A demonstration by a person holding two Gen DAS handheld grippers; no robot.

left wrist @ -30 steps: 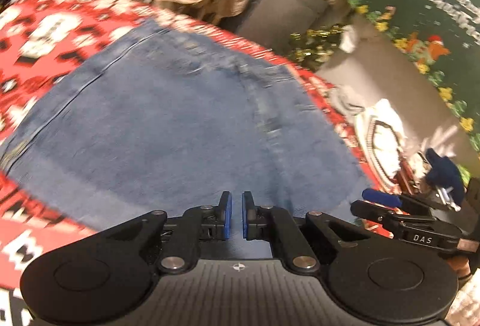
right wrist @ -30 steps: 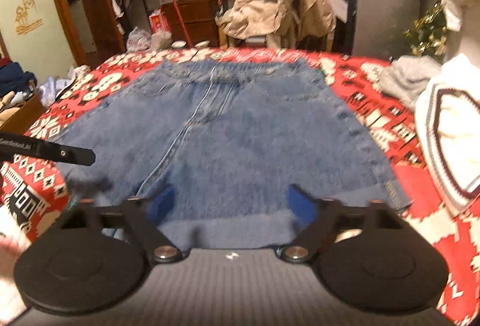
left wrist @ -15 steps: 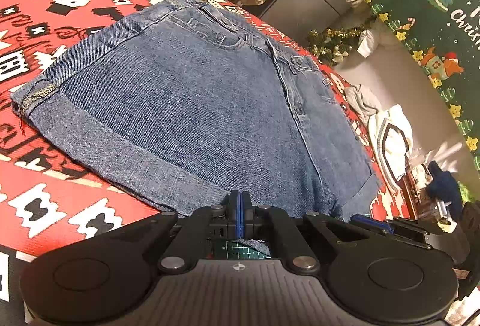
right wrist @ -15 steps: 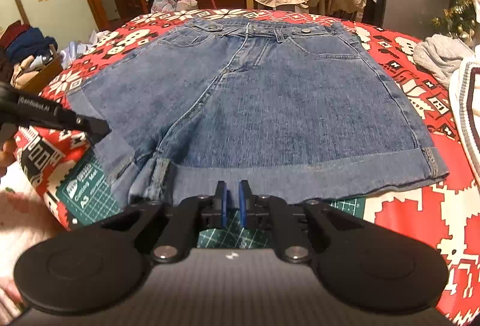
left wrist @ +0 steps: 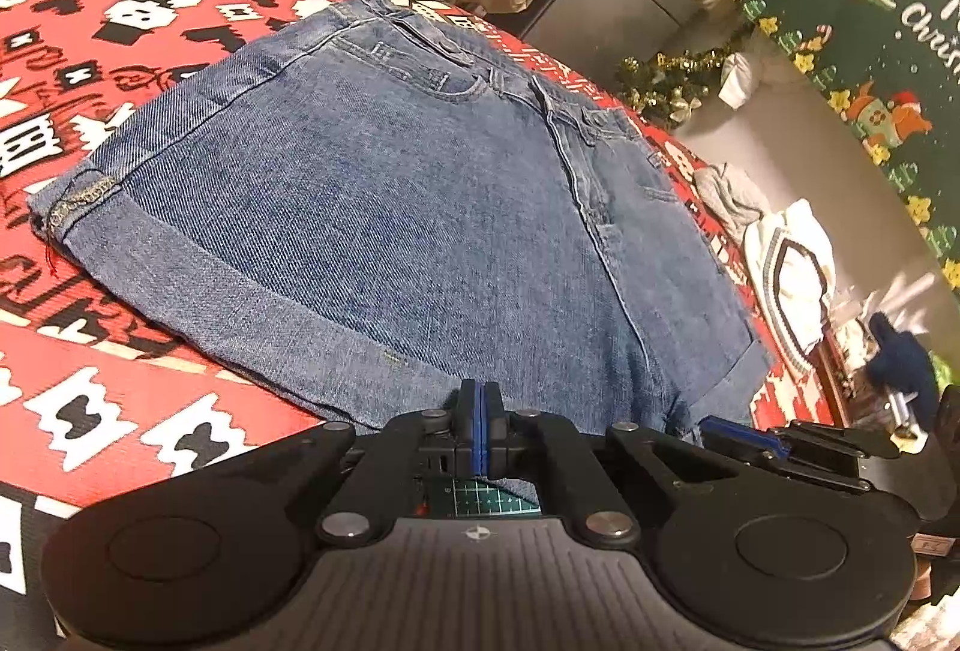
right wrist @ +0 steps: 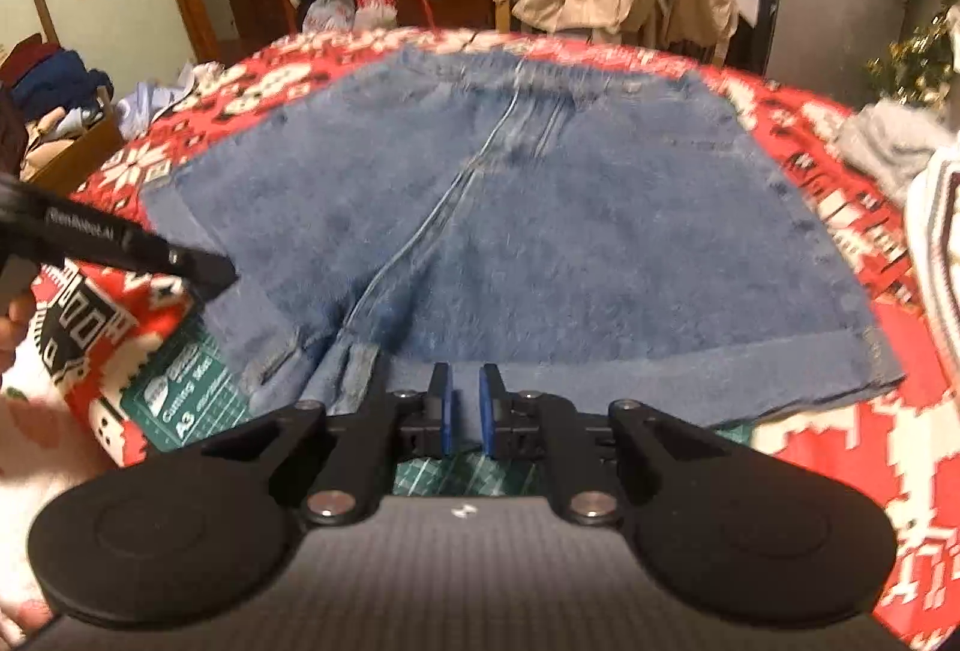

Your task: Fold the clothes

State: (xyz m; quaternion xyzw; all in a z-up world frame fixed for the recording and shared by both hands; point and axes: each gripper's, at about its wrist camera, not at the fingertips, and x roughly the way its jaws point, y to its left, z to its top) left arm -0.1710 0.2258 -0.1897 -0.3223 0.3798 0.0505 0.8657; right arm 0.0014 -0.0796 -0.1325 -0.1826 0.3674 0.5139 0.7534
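A pair of blue denim shorts with rolled cuffs (left wrist: 384,207) is lying flat, front side up, on a red, white and black patterned tablecloth (left wrist: 120,9), its hems reaching over a green cutting mat (right wrist: 180,387) at the near edge. The left gripper (left wrist: 479,426) is sitting with its blue pads pressed together at the hem of one leg; whether cloth is pinched between them cannot be told. The right gripper (right wrist: 465,411) is sitting at the other leg's cuff, its jaws having just been closing to a narrow gap, with the cuff's edge at the pads; a firm pinch is not evident. The denim looks thick, fairly heavy and soft but not slippery, so it will probably be holding a crease well and sagging when raised. The doubled cuffs seem the sturdiest places to take hold, one per gripper, for carrying the hems toward the waistband.
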